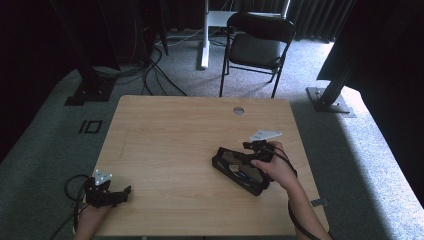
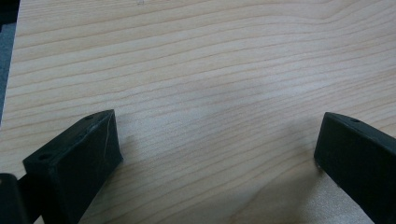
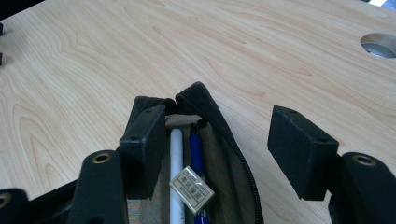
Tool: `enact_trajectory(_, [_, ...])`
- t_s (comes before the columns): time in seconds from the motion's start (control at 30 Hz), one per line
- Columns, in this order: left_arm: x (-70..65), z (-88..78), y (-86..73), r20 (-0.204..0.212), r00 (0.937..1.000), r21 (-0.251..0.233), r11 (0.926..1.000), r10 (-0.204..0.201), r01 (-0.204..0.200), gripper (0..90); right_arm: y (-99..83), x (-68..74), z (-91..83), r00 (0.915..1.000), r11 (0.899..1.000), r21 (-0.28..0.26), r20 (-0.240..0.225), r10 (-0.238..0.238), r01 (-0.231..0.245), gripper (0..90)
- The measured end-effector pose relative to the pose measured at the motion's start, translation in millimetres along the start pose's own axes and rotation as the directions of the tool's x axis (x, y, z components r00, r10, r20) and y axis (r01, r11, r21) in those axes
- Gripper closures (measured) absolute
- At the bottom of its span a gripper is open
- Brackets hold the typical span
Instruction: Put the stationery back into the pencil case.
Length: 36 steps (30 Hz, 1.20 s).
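A black zip pencil case [image 1: 239,171] lies open on the wooden table [image 1: 170,135], right of centre. In the right gripper view the pencil case [image 3: 205,100] holds a white pen [image 3: 176,154], a blue pen [image 3: 196,151] and a small labelled eraser [image 3: 191,185]. My right gripper [image 3: 219,140] hangs over the case's open mouth with its jaws apart: one pad sits against the left wall, the other stands off to the right of the zip. From above, the right gripper [image 1: 250,156] is at the case's far side. My left gripper [image 1: 122,194] rests open at the table's near left corner, and between the left gripper's [image 2: 219,144] jaws is bare wood.
A round cable hole [image 1: 238,110] is cut in the table near its far edge. A black folding chair [image 1: 257,45] and a white desk leg [image 1: 204,35] stand on the carpet beyond. Cables run across the floor at the far left.
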<state>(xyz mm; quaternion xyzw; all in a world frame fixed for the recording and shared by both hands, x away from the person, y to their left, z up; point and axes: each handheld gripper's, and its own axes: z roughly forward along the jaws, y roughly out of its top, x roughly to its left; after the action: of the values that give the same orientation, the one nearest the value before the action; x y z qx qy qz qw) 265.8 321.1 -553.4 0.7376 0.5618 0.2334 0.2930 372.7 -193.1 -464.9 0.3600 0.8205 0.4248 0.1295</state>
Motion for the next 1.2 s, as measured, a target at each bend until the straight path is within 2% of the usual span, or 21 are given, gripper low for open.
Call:
enact_trajectory(0.1, [0.0, 0.0, 0.0, 0.000, 1.0000, 0.000, 1.0000, 0.000, 0.000, 0.6, -0.1, -1.0, -2.1, 0.9999, 1.000, -0.008, 0.010, 0.010, -0.010, 35.5])
enact_trajectory(0.3, [0.0, 0.0, 0.0, 0.000, 1.0000, 0.000, 1.0000, 0.000, 0.000, 0.6, -2.9, -9.3, -7.9, 0.9970, 0.998, -0.029, 0.048, 0.061, -0.060, 35.5])
enact_trajectory(0.83, [0.0, 0.0, 0.0, 0.000, 1.0000, 0.000, 1.0000, -0.001, 0.001, 0.6, -19.5, -26.5, -21.0, 0.9904, 0.995, -0.037, 0.100, 0.096, -0.092, 30.0])
enact_trajectory(1.2, [0.0, 0.0, 0.0, 0.000, 1.0000, 0.000, 1.0000, 0.000, 0.000, 0.6, -40.7, -42.9, -30.7, 0.9773, 0.989, -0.036, 0.150, 0.149, -0.146, 28.8])
